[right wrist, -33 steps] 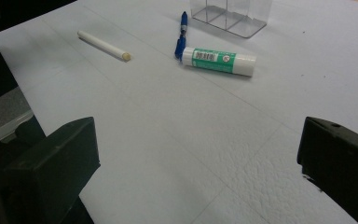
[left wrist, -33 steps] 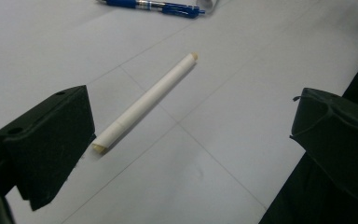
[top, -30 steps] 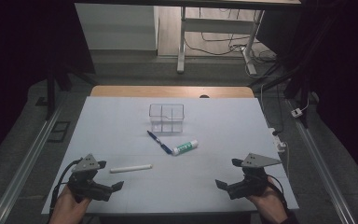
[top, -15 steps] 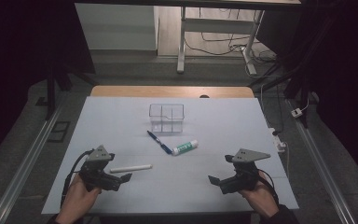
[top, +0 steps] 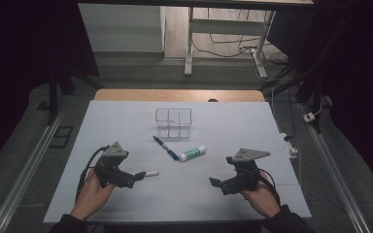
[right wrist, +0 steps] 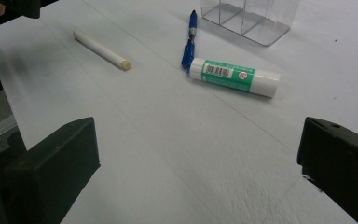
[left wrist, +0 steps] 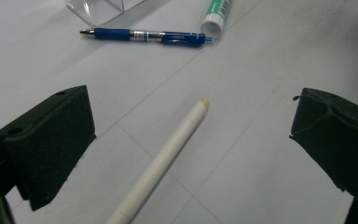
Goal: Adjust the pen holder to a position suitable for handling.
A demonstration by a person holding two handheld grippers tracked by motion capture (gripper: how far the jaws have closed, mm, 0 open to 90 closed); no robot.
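White pen (left wrist: 161, 161) lies between wide-spread left claw (left wrist: 191, 154) jaws.

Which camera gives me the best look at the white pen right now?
The left gripper view: the white pen lies between the open jaws, tip clear. The right gripper view shows it farther off, whole; the high view shows its end beyond the left gripper.

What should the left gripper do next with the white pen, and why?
Probably shut the left gripper on the white pen. Its jaws stand open on either side of the pen, which lies flat on the table between them, not yet touched. The right gripper waits open, apart from everything.
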